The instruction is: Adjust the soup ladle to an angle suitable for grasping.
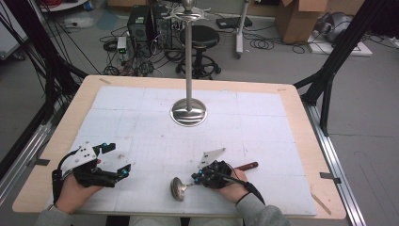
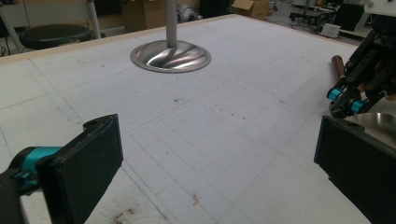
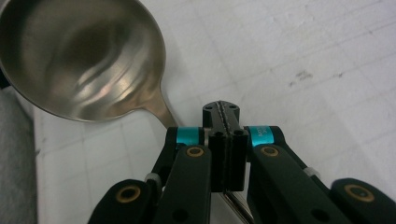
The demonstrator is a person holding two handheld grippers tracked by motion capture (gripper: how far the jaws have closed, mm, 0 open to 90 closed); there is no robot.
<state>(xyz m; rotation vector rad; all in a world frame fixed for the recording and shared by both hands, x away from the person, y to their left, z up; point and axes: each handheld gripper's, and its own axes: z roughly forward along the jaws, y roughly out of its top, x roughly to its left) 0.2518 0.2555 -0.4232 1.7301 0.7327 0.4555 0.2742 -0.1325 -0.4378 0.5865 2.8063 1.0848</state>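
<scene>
A ladle lies low over the white mat near the front edge, its steel bowl (image 1: 178, 188) to the left and its brown wooden handle (image 1: 248, 165) sticking out to the right past the hand. My right gripper (image 1: 195, 178) is shut on the ladle's thin stem just behind the bowl. In the right gripper view the bowl (image 3: 84, 60) is at upper left, and the stem runs under the closed right gripper (image 3: 223, 116). My left gripper (image 1: 118, 160) rests at the front left, open and with nothing between its jaws. From the left gripper (image 2: 219, 156), the right gripper (image 2: 345, 100) and bowl (image 2: 378, 123) are visible.
A tall steel stand with a round base (image 1: 188, 113) and hooks on top rises at the middle back of the mat; its base (image 2: 170, 56) is also in the left gripper view. The white gridded mat (image 1: 263, 122) covers a wooden table (image 1: 306, 117). A stool and cables lie beyond.
</scene>
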